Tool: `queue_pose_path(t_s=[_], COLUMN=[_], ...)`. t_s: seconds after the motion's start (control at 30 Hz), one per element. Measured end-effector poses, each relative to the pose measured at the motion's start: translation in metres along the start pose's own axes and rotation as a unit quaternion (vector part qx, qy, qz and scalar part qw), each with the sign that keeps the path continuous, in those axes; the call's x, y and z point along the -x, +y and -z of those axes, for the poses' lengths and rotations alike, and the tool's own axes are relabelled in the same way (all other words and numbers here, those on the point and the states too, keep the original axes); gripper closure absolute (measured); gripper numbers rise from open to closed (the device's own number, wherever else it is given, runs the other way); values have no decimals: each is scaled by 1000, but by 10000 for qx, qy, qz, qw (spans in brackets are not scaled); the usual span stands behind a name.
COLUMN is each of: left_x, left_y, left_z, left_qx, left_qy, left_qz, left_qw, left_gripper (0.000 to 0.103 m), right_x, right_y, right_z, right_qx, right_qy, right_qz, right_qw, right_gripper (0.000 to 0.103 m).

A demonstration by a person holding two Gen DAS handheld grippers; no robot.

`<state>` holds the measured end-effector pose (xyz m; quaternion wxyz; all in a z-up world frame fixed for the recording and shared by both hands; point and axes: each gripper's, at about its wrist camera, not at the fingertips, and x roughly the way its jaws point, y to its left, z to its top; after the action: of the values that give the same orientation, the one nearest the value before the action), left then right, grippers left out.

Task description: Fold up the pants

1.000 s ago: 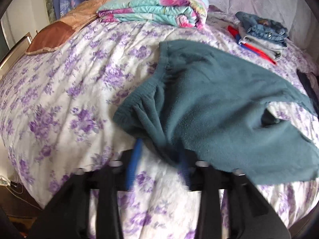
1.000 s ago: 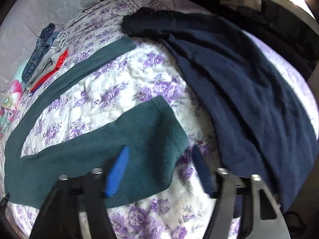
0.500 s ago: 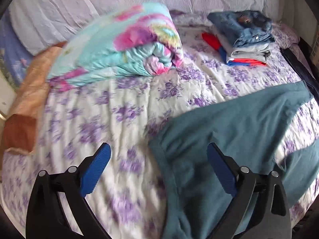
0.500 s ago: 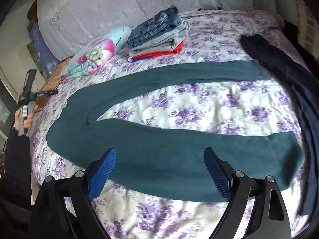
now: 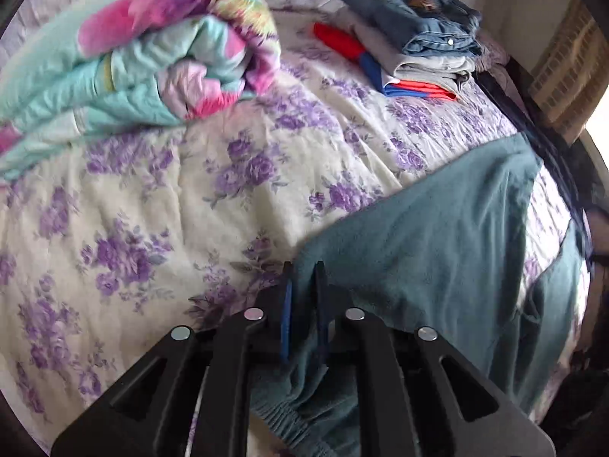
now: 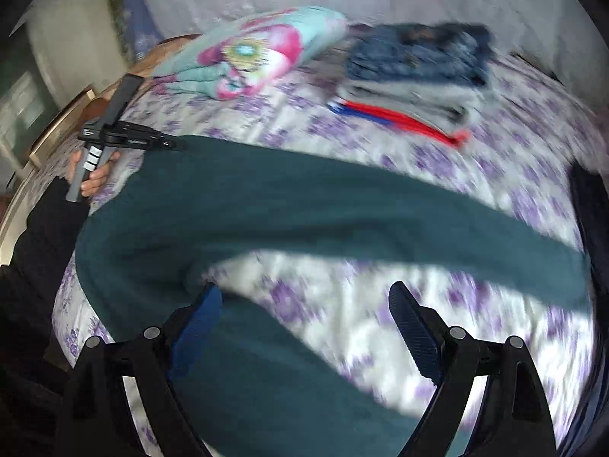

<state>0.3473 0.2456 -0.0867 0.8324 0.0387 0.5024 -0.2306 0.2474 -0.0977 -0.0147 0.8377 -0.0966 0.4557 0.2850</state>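
The bed [image 5: 160, 198], under a sheet with purple flowers, carries teal pants [image 6: 304, 205] spread across its near side, the 2 legs lying apart with sheet showing between them. A folded quilt [image 5: 144, 57] and a stack of folded clothes [image 5: 418, 38] sit toward the far edge. The left gripper [image 5: 303, 270] is closing, its jaws pinching the pants' edge near the gathered waistband. The right gripper [image 6: 304, 304] hovers above the pants with jaws spread wide, gripping nothing.

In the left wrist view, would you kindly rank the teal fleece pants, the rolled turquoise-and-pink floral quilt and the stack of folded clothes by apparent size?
1. Teal fleece pants, though nearest the camera, so unsure.
2. Rolled turquoise-and-pink floral quilt, nearly alike.
3. Stack of folded clothes, clearly smallest.
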Motion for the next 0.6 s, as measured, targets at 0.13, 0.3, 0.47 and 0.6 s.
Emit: queue_pose_path(t_s=[0.13,0.3,0.47,0.6], left_x=[5,20,18,16], left_y=[-4,3,0,0], left_z=[4,7,6,6], left_qx=[-46,45,14,51], left_qy=[-128,-378,-402,-408], left_qz=[-23,202,161,161], left_qw=[9999,9991,9991,9990], left_gripper=[98,98,98,98], right_x=[-73,-134,-176,-182], right_y=[4,-4,6,18], right_z=[-77,-118,-129,-119], right_qx=[880,995,1291,1400], right_qy=[357,897,1379,1582], right_qz=[-278,-807,-1167,-1737], right_qw=[9951,9877,9750,9619], right_gripper=[13,13,33,101])
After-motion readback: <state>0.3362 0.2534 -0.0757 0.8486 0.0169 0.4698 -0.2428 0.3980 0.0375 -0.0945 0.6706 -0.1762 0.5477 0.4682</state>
